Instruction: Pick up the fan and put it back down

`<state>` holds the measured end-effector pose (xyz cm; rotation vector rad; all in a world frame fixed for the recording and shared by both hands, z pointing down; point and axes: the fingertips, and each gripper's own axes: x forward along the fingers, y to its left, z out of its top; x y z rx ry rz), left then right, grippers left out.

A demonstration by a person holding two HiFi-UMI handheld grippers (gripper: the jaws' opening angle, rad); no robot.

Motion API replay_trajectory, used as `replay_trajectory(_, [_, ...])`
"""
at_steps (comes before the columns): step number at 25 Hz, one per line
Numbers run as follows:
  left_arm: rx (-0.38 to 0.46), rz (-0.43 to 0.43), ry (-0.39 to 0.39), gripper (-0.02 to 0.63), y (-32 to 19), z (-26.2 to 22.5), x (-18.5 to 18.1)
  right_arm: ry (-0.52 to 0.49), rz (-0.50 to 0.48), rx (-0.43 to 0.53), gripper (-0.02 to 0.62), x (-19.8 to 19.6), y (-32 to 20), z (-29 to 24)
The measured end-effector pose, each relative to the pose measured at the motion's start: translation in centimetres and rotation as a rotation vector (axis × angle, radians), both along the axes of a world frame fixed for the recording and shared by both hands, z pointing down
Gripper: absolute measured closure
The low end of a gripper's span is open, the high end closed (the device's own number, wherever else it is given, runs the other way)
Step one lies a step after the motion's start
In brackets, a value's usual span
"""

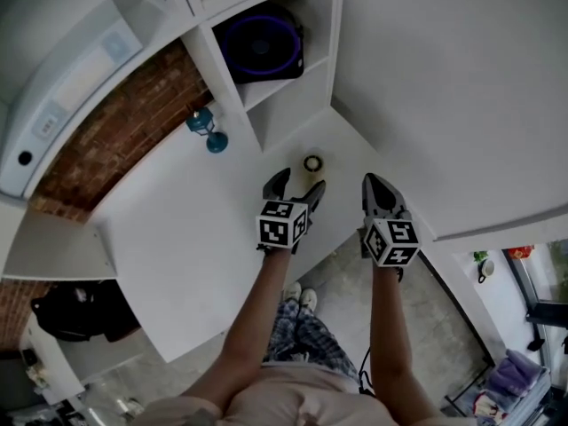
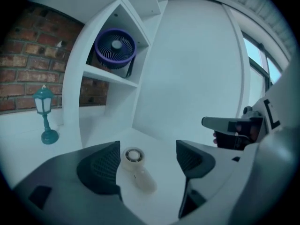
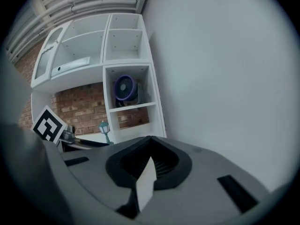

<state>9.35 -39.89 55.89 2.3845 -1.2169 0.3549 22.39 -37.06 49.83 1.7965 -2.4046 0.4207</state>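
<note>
Standing beyond the handheld fan [image 2: 133, 156]: teal lantern [image 2: 45, 114], shelf unit [image 2: 74, 78], purple fan [image 2: 115, 48].

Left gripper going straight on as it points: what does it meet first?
Likely the small white fan lying just ahead, framed between the open jaws of the left gripper; depth unclear.

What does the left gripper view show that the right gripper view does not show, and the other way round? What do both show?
Only the left gripper view: a small white hand fan lying on the counter, seen between the open jaws of the left gripper.
Only the right gripper view: the right gripper with its jaws together, and the upper shelves.
Both: the purple fan in its shelf compartment, the teal lantern and the brick wall.
</note>
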Motion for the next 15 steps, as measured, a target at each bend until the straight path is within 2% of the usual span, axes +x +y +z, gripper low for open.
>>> replay_trajectory(8, [-0.155, -0.087, -0.064, 0.242, -1.5, 7.1, 1.6, 0.024, -0.012, -0.104, 0.58, 0.2, -1.7, 5.9])
replay_trajectory(15, [-0.245, -0.111, -0.14, 0.242, -1.8, 10.9, 2.6, 0.025, -0.012, -0.156, 0.58, 0.0, -1.8, 8.8])
